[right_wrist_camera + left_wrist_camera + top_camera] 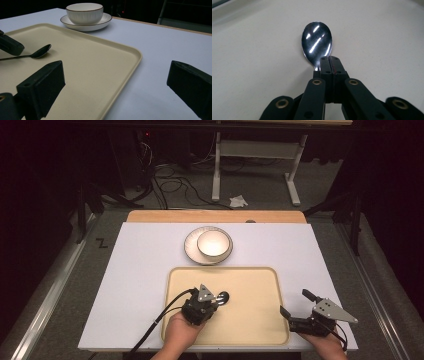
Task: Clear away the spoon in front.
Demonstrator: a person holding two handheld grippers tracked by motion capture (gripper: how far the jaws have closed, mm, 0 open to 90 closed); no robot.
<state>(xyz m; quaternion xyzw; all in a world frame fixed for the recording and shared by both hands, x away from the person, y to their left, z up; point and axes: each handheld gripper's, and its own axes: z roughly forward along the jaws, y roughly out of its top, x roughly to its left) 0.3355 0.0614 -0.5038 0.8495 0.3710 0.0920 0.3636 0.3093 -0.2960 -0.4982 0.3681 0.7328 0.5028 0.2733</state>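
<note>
A person's left hand holds the left gripper over a beige tray on a white table, the dark bowl of a spoon showing just past its tip. The right hand holds the right gripper at the tray's right edge, jaws spread apart with nothing between them. Beyond the tray, a white bowl sits on a plate, set toward its right side. Cables lie on the dark floor behind the table.
</note>
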